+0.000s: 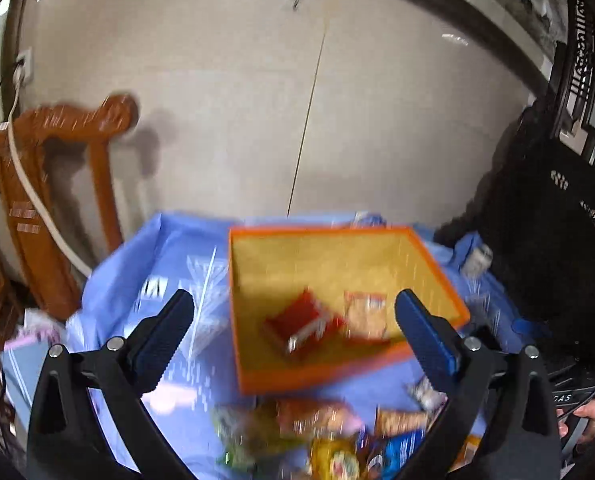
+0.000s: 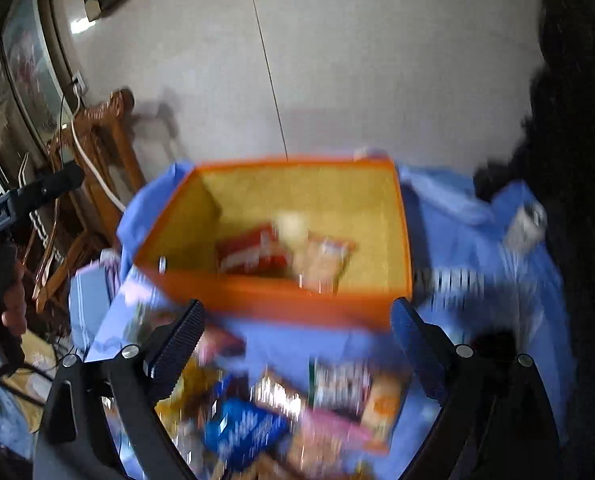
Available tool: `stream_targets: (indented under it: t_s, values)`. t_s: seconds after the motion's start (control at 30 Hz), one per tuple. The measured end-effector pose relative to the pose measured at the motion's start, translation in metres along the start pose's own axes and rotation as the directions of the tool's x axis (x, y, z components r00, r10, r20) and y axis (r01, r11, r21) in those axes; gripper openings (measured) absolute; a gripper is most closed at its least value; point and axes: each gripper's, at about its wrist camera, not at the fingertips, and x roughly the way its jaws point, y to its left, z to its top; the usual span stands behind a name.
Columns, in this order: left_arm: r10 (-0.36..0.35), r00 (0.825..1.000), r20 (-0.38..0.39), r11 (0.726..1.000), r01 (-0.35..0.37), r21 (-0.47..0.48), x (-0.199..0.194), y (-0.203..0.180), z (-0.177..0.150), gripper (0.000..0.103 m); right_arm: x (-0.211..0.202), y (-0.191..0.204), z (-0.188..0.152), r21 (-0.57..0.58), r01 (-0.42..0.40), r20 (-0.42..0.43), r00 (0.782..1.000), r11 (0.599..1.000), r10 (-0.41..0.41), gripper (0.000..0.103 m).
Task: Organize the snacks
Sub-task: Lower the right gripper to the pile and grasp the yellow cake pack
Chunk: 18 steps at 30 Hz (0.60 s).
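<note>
An orange box with a yellow lining stands on a blue cloth. In it lie a red packet and a pale orange packet. The box also shows in the right wrist view with the red packet and the pale packet. A pile of mixed snack packets lies in front of the box; a blue packet is among them. My left gripper is open and empty above the box's near edge. My right gripper is open and empty above the pile. Both views are blurred.
A carved wooden chair with a white cable stands left of the table against a beige wall. A dark bulky object sits at the right. A small white-grey item lies on the cloth at the right. The other gripper shows at the left edge.
</note>
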Motion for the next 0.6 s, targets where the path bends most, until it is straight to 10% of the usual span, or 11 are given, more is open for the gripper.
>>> stream_targets:
  t_s: [0.33, 0.6]
  values:
    - [-0.004, 0.996, -0.088, 0.997, -0.003, -0.082, -0.041, 0.009, -0.083, 0.099, 0.009, -0.038, -0.128, 0.219, 0.139, -0.246, 0.966, 0.966, -0.083, 0.094]
    - [0.015, 0.996, -0.093, 0.996, -0.023, -0.086, -0.079, 0.005, -0.092, 0.099, 0.047, -0.052, -0.18, 0.476, 0.138, -0.356, 0.933, 0.868, 0.046, 0.084]
